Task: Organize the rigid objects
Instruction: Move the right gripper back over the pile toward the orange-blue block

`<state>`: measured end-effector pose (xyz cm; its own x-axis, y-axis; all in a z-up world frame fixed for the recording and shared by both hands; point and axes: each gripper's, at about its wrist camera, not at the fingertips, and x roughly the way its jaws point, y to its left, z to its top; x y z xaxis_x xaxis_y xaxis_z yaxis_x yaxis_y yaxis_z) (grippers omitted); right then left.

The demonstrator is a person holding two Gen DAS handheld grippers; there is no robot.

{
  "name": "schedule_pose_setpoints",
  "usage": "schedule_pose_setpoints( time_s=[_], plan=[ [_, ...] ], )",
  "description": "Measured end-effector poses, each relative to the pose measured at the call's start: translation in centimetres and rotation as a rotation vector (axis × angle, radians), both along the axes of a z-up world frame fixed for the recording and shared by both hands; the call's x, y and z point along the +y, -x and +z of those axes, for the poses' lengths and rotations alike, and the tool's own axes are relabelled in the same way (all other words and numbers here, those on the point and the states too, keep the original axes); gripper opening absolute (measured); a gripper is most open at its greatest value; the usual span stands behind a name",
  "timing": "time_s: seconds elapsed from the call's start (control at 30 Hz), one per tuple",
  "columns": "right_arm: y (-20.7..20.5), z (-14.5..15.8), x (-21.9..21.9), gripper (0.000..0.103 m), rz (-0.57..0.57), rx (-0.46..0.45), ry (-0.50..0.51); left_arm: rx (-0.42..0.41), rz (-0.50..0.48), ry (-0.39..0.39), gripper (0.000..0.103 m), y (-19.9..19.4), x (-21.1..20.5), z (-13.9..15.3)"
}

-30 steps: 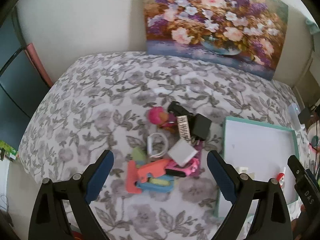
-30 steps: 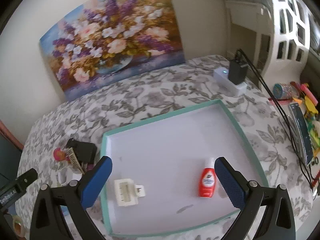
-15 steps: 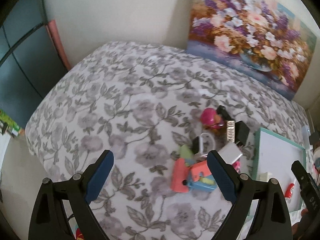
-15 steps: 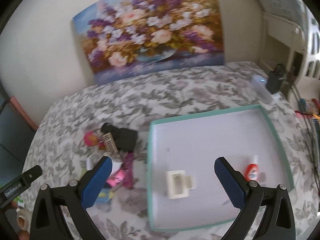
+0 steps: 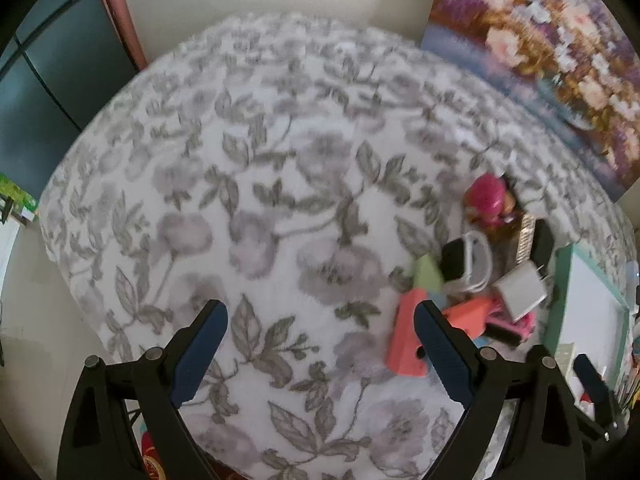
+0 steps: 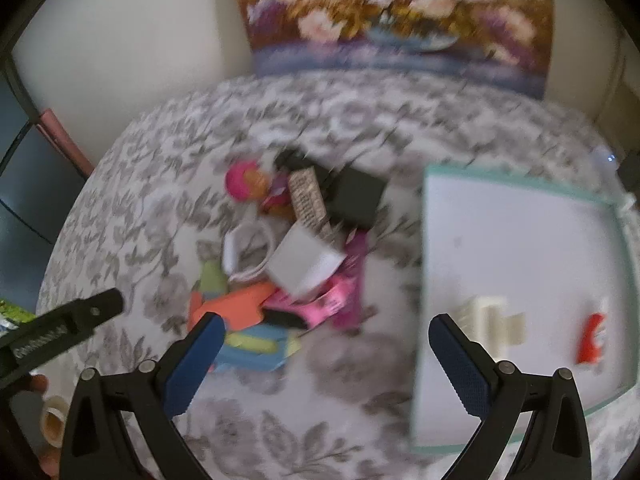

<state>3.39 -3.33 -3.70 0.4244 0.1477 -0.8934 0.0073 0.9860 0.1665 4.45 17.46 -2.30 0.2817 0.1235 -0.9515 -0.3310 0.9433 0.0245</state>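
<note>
Left hand-held gripper: fingers spread wide, holding nothing, above bare floral cloth to the left of the pile.
Right hand-held gripper: fingers spread wide, holding nothing, above the gap between pile and tray.
Worktop: covered in a grey floral cloth.
Pile of rigid objects: heaped left of the tray; both views are blurred.
In the pile: pink-haired doll, black adapter, white charger block, coiled white cable, orange piece, pink toy.
Tray: teal-rimmed, white inside, just right of the pile.
In the tray: cream plug and small red bottle, apart from each other.
Behind: flower painting against the wall.
Lower left edge: tape roll.
</note>
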Motion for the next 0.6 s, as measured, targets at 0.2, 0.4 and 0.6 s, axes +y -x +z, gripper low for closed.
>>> schedule_pose_setpoints(
  time_s=[0.2, 0.4, 0.6],
  plan=[
    [-0.3, -2.3, 2.0, 0.103, 0.015, 0.078, -0.034, 0.041, 0.034, 0.021, 0.095, -0.3, 1.5, -1.7],
    [-0.7, -3.7, 3.1, 0.103, 0.007, 0.123, -0.062, 0.051, 0.090, 0.045, 0.095, -0.4, 3.3, -2.5],
    [-1.4, -4.8, 4.3, 0.103, -0.005, 0.153, -0.080, 0.057, 0.103, 0.052, 0.095, -0.4, 4.1, -3.1]
  ],
)
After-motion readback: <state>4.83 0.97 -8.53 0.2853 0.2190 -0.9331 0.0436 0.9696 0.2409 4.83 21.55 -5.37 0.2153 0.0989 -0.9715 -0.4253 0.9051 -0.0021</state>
